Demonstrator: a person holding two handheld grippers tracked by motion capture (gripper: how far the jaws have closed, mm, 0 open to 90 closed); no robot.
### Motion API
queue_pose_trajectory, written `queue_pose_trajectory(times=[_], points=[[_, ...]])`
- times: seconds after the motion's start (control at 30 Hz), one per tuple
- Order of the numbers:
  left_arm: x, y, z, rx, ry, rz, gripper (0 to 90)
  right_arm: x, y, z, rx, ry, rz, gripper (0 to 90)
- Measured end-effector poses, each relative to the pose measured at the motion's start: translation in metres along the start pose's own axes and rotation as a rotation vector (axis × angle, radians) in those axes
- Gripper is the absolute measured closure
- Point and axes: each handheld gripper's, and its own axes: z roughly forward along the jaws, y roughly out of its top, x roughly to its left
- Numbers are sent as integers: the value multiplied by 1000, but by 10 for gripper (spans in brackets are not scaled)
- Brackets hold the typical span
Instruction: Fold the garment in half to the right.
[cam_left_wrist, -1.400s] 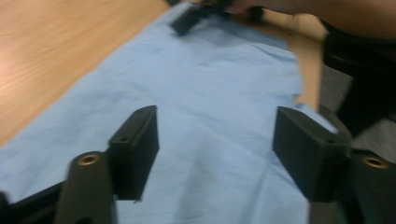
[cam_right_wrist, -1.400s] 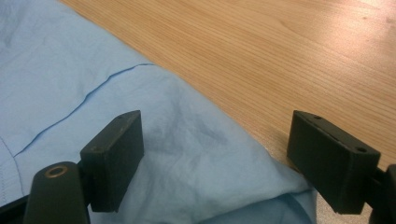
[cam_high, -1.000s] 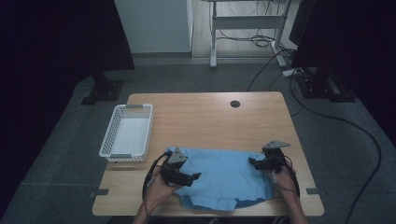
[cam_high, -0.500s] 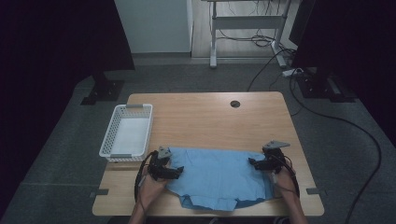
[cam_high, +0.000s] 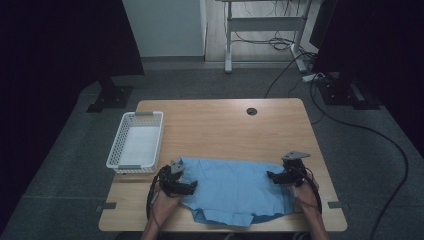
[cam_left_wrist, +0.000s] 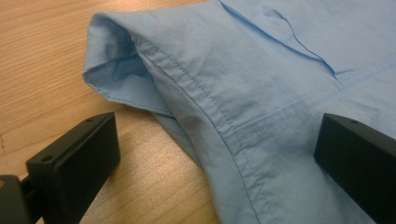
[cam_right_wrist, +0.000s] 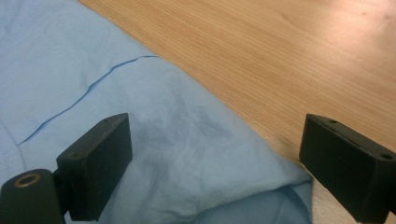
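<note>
Blue shirt (cam_high: 235, 187) — between both open grippers

A person's forearms reach in from the near edge, each hand gripping a black two-jaw set of tongs held low and level. The left tongs (cam_high: 192, 186) point inward to the right, the right tongs (cam_high: 271, 176) inward to the left. Both pairs of jaws have just been opening and stand wide apart, pressing on nothing.

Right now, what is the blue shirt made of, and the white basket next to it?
The blue shirt looks like thin woven cotton, matte: stitched seams, soft wrinkles. The white basket looks like moulded plastic: slotted walls, smooth rim. The table seems wood-look board, showing grain.
</note>
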Motion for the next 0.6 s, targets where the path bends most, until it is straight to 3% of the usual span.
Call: queue_pose_trajectory(times=[0.33, 0.6], points=[[-1, -1, -2, -15, -24, 22, 52, 19, 11, -19, -10, -18, -7, 91], [-2, -2, -5, -48, -63, 51, 198, 55, 27, -15, 0, 51, -43, 89]])
